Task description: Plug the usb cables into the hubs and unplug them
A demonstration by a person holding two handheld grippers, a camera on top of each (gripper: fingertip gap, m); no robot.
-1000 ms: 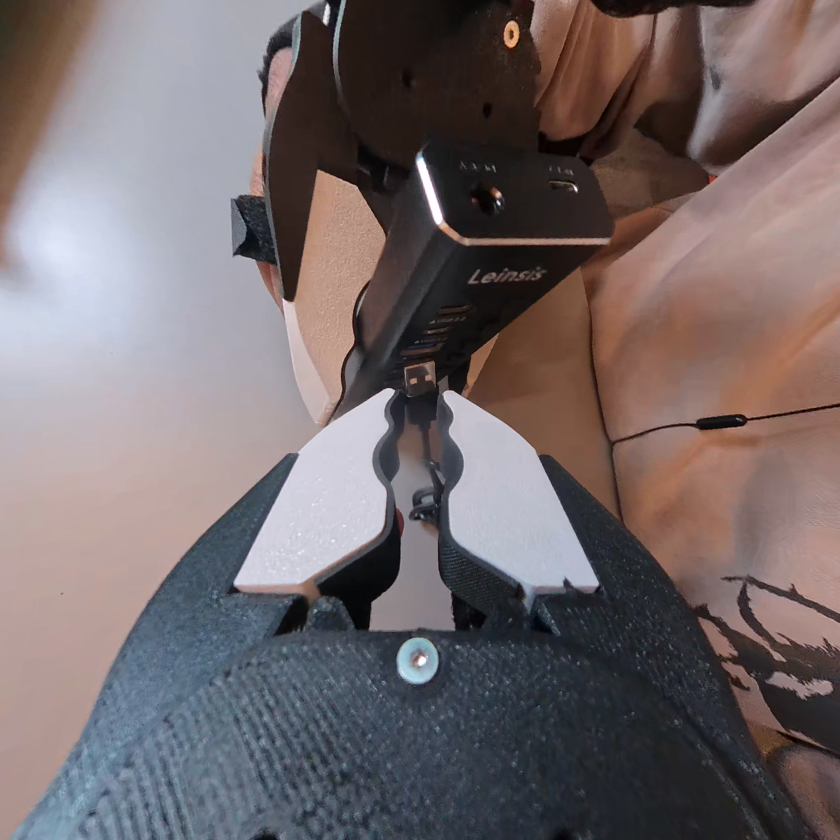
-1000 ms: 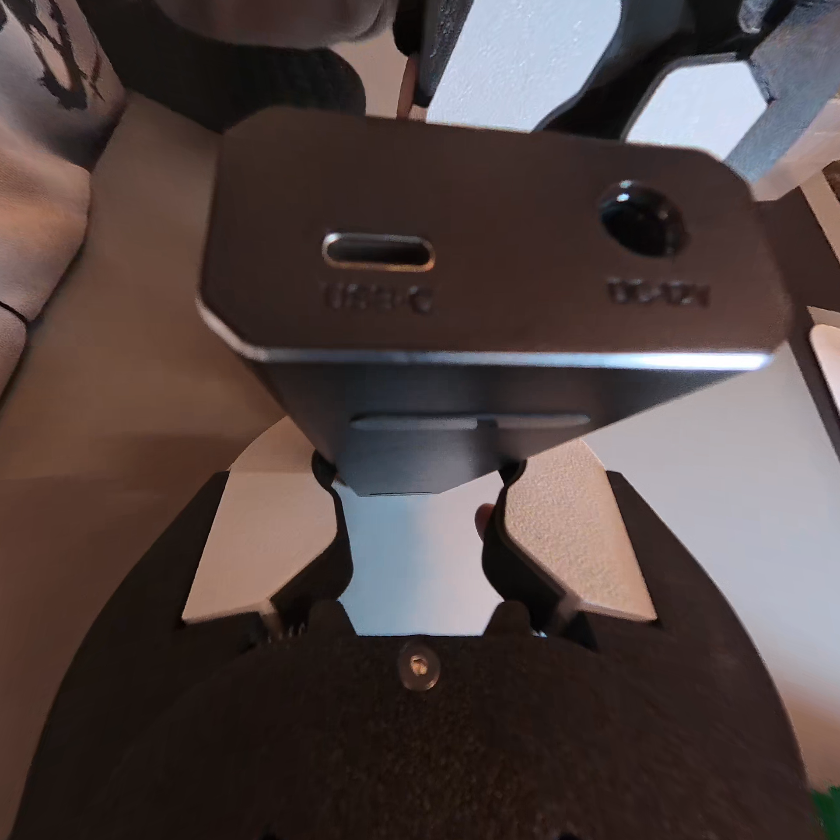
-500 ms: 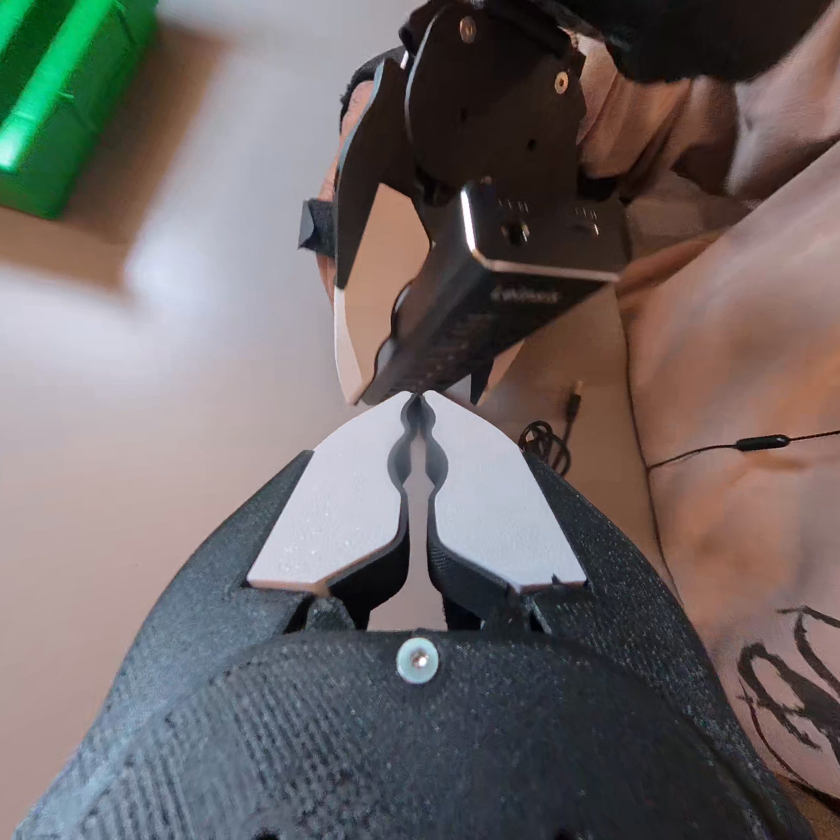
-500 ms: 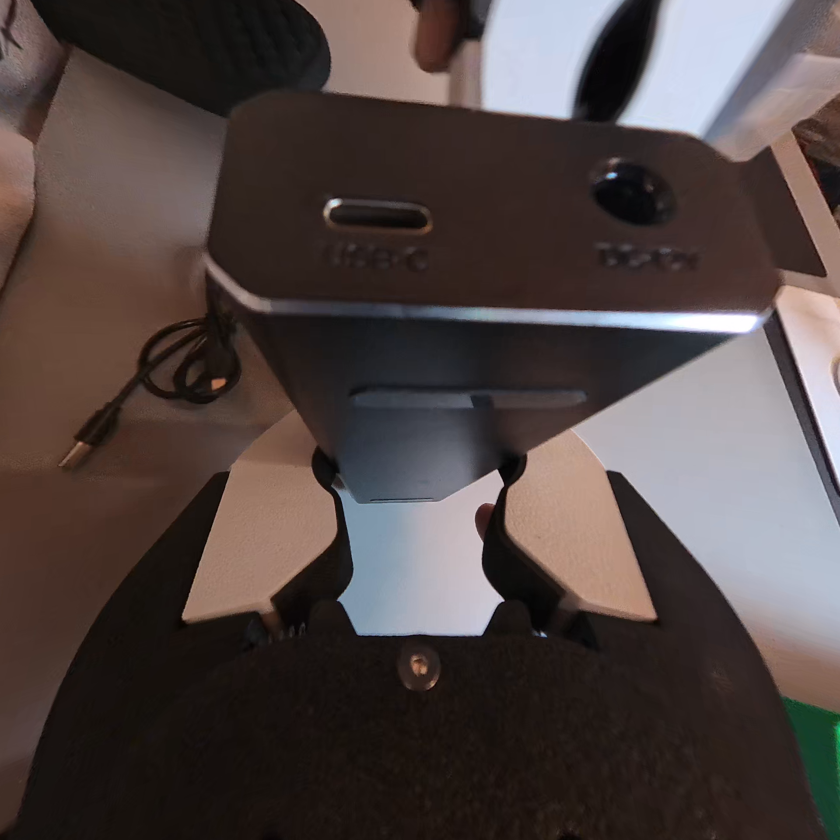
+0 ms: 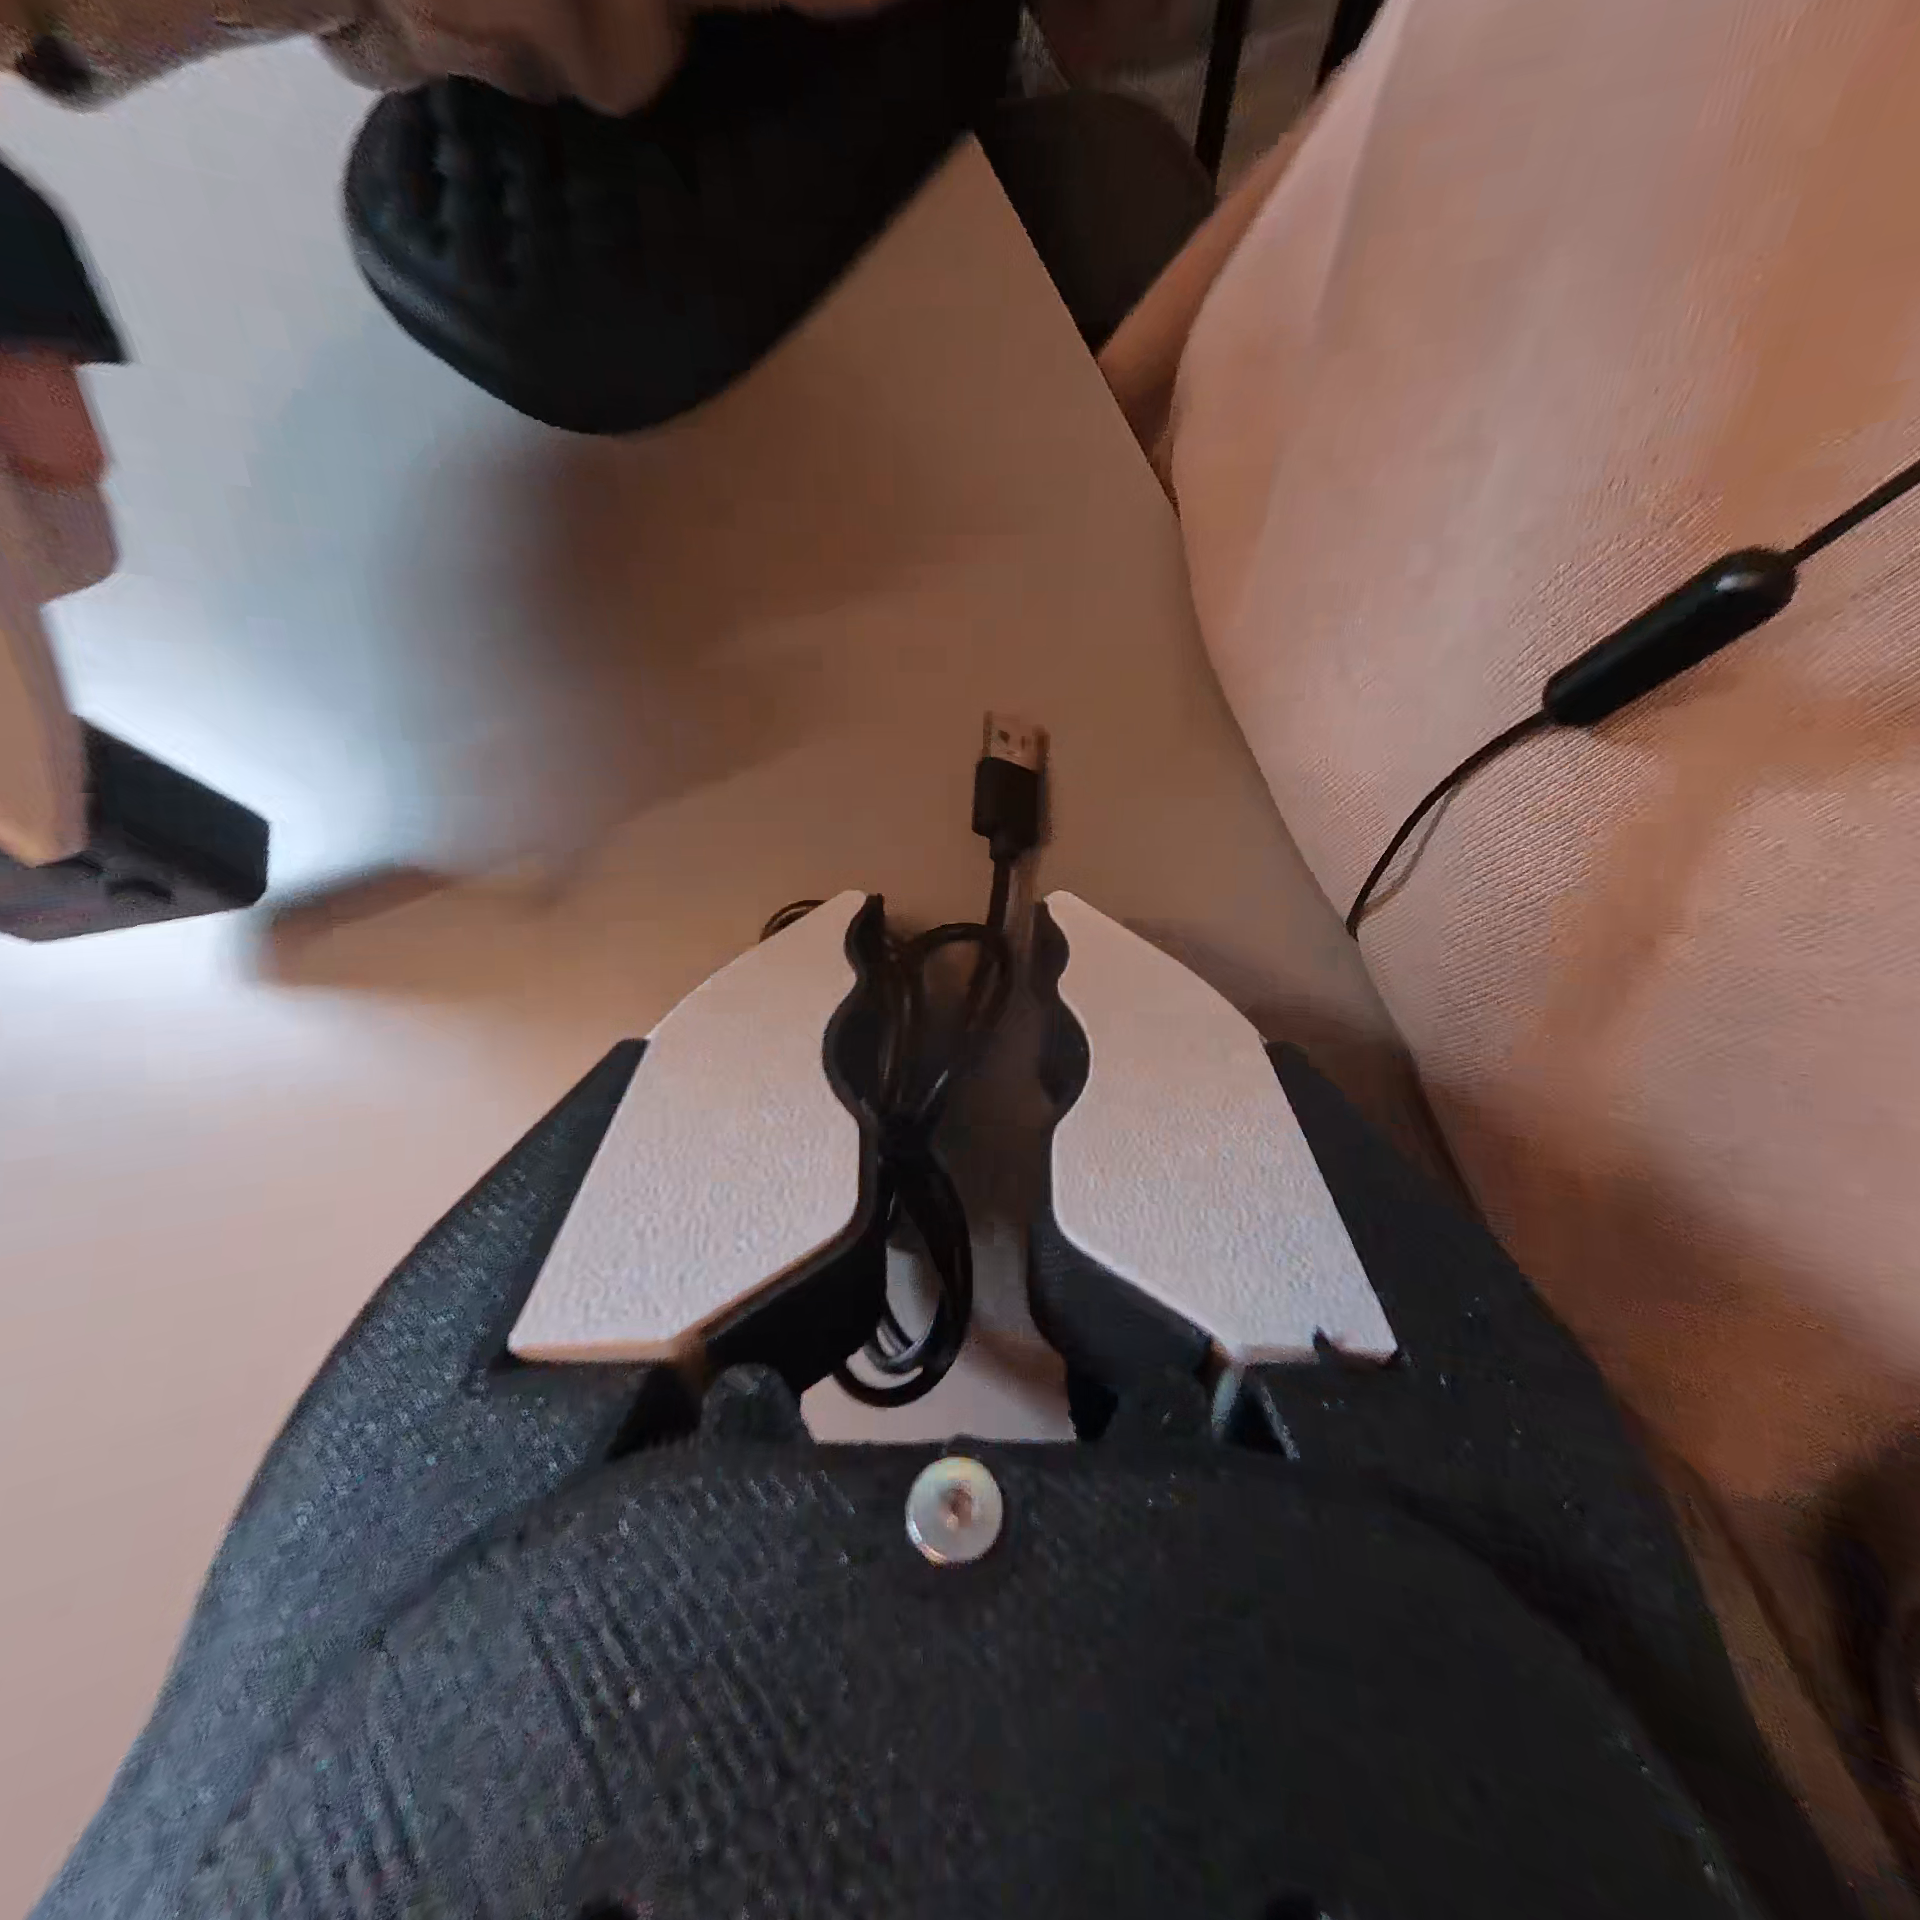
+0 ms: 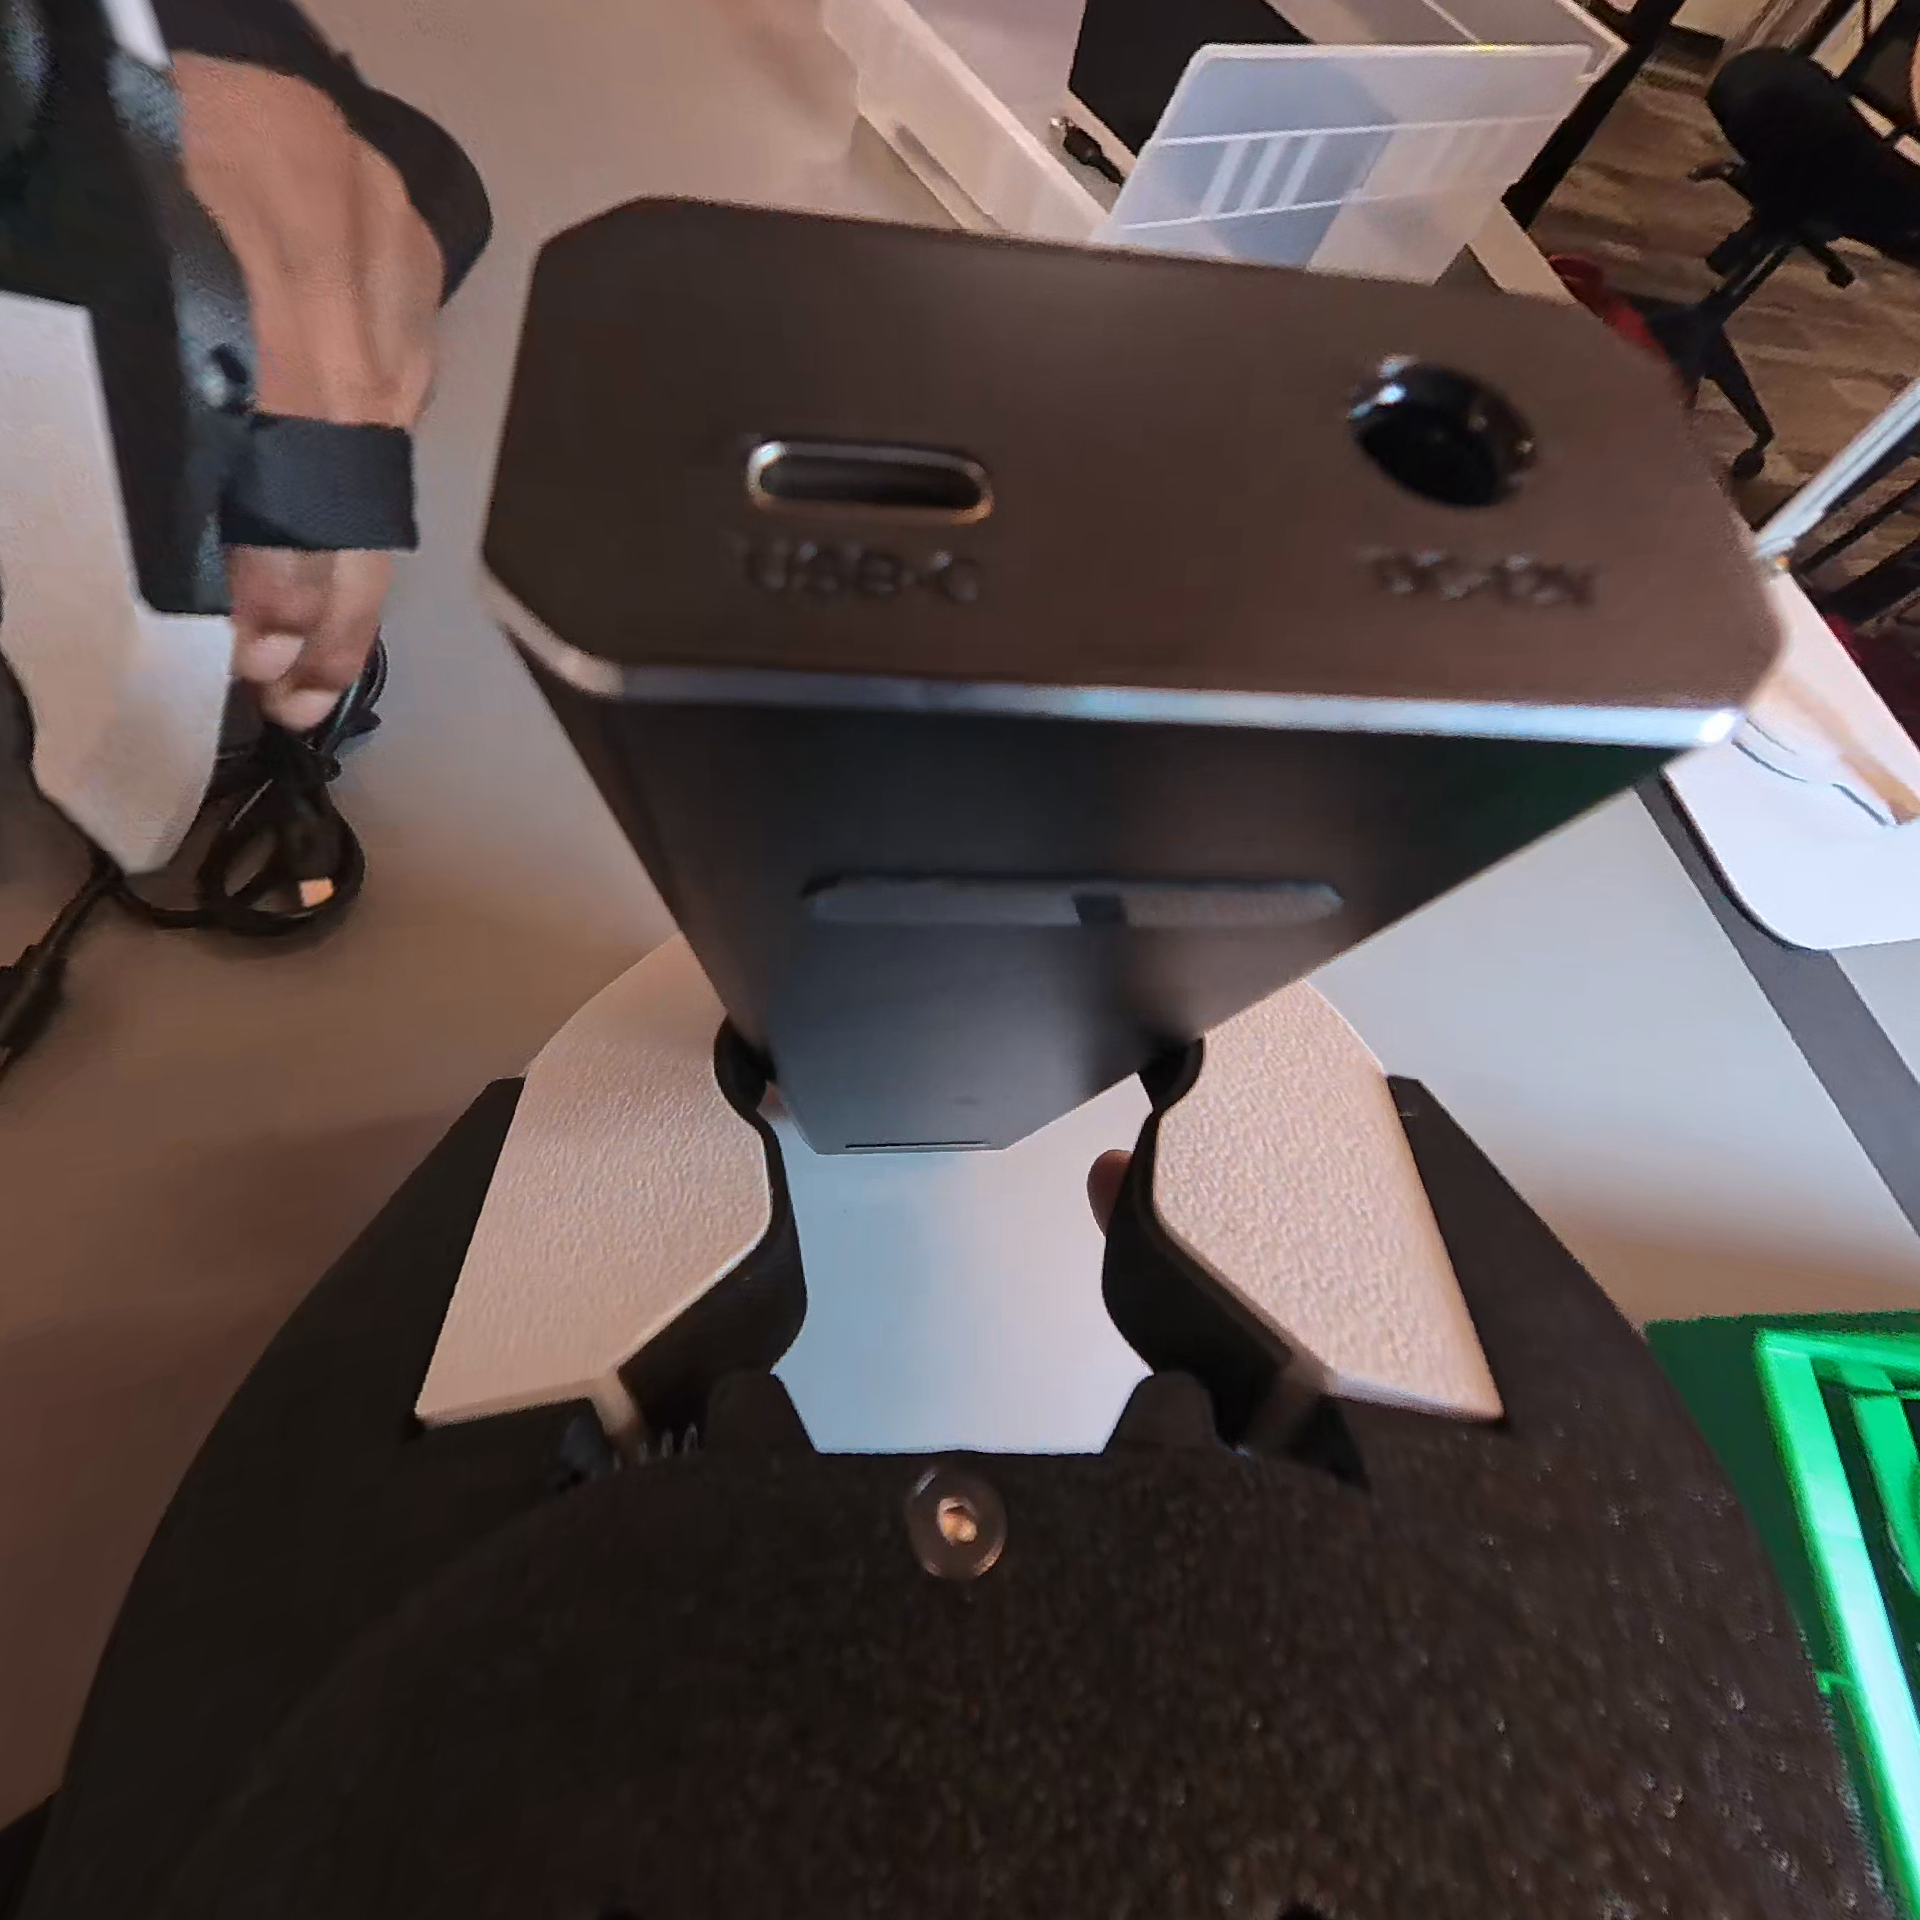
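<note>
My right gripper is shut on the lower end of a dark grey hub and holds it above the table, its end face with two sockets toward the camera. The hub also shows blurred at the far left of the left wrist view. My left gripper is open and low over the pale table. A black USB cable lies coiled between its jaws. The cable's plug lies just ahead of the fingertips. The right wrist view shows the cable beside the left hand.
The person's beige shirt with a thin black cord is close on the right, past the table edge. A dark rounded object sits ahead. A green box, a translucent plastic organiser and white paper are on the right.
My left gripper let go of the plug at the hub, shut empty, then dropped to the cable on the table and opened. The right gripper kept the hub and swung away.
</note>
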